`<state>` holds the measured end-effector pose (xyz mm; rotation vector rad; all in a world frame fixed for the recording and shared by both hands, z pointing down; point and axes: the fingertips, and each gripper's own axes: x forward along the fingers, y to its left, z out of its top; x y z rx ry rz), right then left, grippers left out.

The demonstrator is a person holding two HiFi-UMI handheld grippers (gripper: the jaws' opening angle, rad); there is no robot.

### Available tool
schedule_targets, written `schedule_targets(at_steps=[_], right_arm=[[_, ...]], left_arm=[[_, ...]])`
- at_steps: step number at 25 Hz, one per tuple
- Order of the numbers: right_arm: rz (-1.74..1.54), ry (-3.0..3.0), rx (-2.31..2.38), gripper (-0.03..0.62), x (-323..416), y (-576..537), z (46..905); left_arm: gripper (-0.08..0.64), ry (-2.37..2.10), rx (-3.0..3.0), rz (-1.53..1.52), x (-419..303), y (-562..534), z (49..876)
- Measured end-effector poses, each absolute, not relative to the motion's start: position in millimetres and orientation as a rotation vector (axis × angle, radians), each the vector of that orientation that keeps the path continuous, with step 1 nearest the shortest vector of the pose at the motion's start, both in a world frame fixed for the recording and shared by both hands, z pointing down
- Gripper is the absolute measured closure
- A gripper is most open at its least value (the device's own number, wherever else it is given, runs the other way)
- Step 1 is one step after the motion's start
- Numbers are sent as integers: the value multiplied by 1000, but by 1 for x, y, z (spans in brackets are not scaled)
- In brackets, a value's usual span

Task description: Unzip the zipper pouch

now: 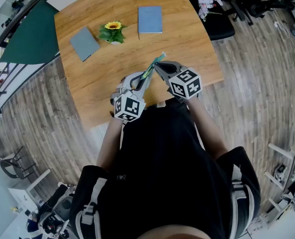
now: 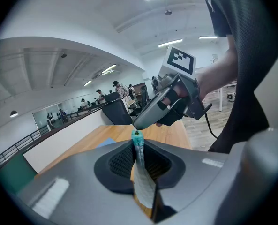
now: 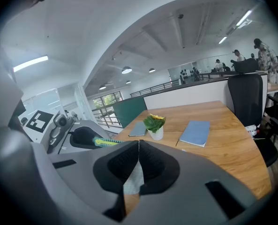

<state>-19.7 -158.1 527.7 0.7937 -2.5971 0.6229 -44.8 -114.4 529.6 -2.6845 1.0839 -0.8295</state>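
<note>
I hold the zipper pouch [image 1: 152, 67] in the air over the near edge of the wooden table [image 1: 187, 44], edge-on, as a thin teal and green strip. My left gripper [image 1: 139, 82] is shut on its lower part. In the left gripper view the pale pouch [image 2: 144, 184] stands between the pads, its teal zipper end [image 2: 137, 137] sticking out at the tip. My right gripper [image 1: 158, 66] is shut at that teal end, and its tip [image 2: 138, 124] meets it from above. In the right gripper view pale fabric [image 3: 135, 182] hangs below the shut jaws. The zipper pull itself is hidden.
On the table lie a blue notebook [image 1: 150, 19], a grey notebook [image 1: 84, 43] and a small potted sunflower [image 1: 112, 32] between them, all beyond the grippers. A black chair [image 1: 217, 19] stands at the table's right side. My body is close behind the grippers.
</note>
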Motion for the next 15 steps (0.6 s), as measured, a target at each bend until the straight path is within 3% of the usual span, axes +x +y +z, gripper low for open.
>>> schedule_targets(at_steps=[15], right_arm=[[628,-2589,830,586,-13,-164,531]], left_arm=[[524,1070,-2676,-834,-43,-113,528]])
